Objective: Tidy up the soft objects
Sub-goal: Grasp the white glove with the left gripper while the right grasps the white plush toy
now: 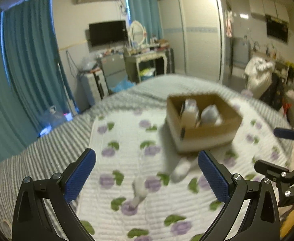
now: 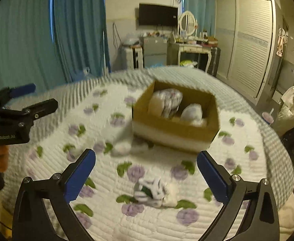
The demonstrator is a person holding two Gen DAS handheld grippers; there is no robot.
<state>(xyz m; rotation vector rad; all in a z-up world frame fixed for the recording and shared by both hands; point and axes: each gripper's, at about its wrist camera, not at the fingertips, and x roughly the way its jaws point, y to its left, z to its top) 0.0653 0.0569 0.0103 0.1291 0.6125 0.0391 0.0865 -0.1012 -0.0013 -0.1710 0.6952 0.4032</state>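
A cardboard box [image 1: 211, 132] stands on the bed's flowered quilt and holds two rolled soft bundles [image 1: 190, 112]. It also shows in the right wrist view [image 2: 179, 132] with the same bundles [image 2: 167, 102]. My left gripper [image 1: 147, 174] is open and empty above the quilt, with a white sock [image 1: 139, 192] between its fingers and another white sock [image 1: 182, 168] near the box. My right gripper [image 2: 147, 174] is open and empty over a striped balled sock [image 2: 157, 192]. A white sock [image 2: 124, 146] lies by the box's front.
The flowered quilt [image 2: 106, 180] lies on a striped blanket [image 1: 52, 150]. Teal curtains [image 1: 30, 60], a dressing table [image 1: 147, 58], a wardrobe [image 2: 247, 40] and a white bag [image 1: 259, 76] stand around the bed. The other gripper shows at each view's edge [image 2: 16, 116].
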